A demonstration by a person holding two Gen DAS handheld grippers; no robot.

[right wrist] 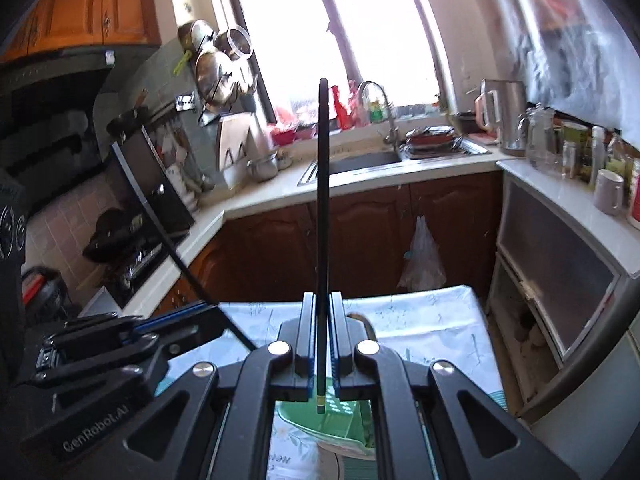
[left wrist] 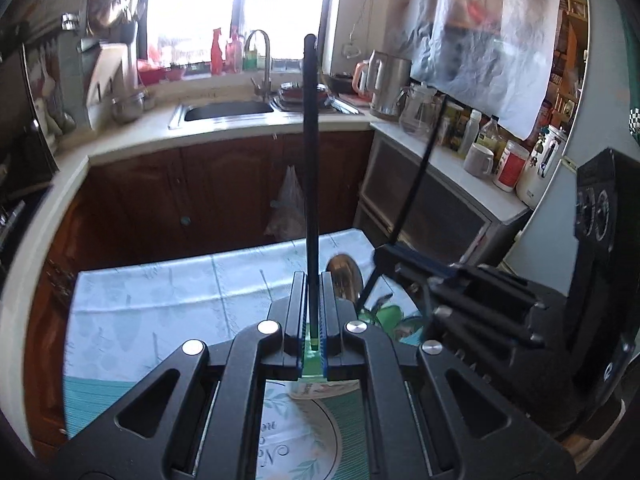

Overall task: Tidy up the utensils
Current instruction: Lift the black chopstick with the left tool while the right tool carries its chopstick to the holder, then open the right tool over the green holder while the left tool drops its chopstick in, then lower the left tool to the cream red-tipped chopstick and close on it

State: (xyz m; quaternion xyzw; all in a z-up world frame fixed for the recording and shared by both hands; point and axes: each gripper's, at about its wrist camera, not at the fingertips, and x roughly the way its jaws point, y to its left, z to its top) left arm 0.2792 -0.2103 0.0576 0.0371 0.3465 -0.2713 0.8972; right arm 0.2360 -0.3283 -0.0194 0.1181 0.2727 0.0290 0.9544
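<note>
The left claw (left wrist: 314, 312) is closed tight on a slim black chopstick (left wrist: 310, 168) that stands straight up between its blue-edged pads, the stick's green-banded lower end poking out just below them. The right claw (right wrist: 324, 340) is closed in the same way on a second thin black chopstick (right wrist: 322, 200), also upright, its green tip hanging over a pale green plastic basket (right wrist: 304, 412) on the surface below. Each claw shows in the other's camera: the right one sits just beside the left, to its right, with its stick leaning across the view, and the left appears at the lower left of the right wrist view, where white lettering on its black body reads "GenRobot.AI".

Both claws hang over a small surface covered with a light blue leaf-patterned cloth (left wrist: 160, 304). Under the left claw lies a round printed mat with cursive writing, of which only "No" can be read. A shiny metal spoon bowl (left wrist: 344, 276) shows just behind the left claw's pads.

Beyond stand brown wooden cabinets, a white counter with a steel sink (left wrist: 228, 112) and a curved tap (left wrist: 260, 60) under a bright window.
</note>
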